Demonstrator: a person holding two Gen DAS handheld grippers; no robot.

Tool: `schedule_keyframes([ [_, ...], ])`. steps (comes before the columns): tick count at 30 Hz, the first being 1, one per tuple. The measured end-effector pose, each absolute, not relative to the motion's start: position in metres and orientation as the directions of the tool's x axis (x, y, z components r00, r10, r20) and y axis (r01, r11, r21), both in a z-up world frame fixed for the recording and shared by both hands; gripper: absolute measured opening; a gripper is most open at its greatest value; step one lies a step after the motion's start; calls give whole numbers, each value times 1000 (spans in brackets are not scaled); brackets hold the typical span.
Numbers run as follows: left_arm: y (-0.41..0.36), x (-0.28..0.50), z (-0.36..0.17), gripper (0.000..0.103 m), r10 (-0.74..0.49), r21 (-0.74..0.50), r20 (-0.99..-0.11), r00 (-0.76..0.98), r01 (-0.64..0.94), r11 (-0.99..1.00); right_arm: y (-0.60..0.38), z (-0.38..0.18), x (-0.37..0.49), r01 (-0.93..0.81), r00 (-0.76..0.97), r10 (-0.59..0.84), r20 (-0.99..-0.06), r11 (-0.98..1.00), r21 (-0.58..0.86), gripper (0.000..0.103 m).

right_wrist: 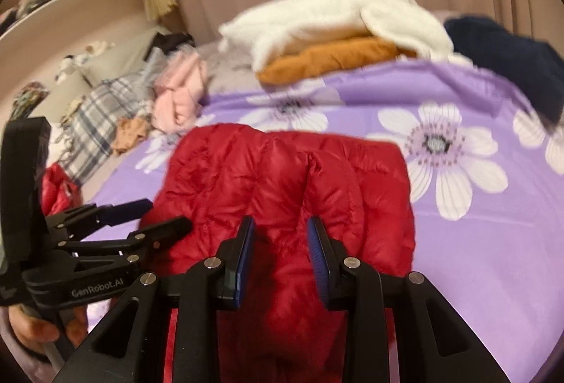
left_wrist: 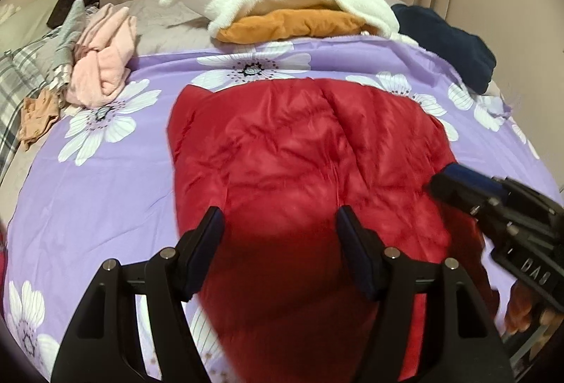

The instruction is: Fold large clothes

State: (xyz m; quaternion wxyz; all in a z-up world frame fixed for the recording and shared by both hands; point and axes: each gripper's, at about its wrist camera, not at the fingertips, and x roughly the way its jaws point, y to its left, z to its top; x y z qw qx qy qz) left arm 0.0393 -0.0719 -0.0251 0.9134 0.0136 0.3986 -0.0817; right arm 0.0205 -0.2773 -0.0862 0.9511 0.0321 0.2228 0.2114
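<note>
Your red puffer jacket (left_wrist: 303,150) lies on the bed's purple floral sheet (left_wrist: 105,192), partly folded lengthwise; the cross fold looks left to do. Your left tongs (left_wrist: 280,250) and right tongs (right_wrist: 280,254) hover over it, both spread, gripping nothing.

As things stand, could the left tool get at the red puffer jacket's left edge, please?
Probably yes: the left tool hovers open above the red puffer jacket, and only bare floral sheet borders that edge.

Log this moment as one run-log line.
task: fold clothes | red jacket flat on purple sheet | left gripper open above it | right gripper open, empty
</note>
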Motion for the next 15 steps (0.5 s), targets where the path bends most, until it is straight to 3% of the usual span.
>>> schedule_keyframes([
  [7,-58,-2,-29,67,-136,-62,-740,658,135,989,-276,-88,-15,-443,789,462,-406,885,146,32],
  [15,-63,-11,-53,69,-145,-73,-779,610,142,987,-271,-124,-1,-388,751,388,-534,914,118,32],
])
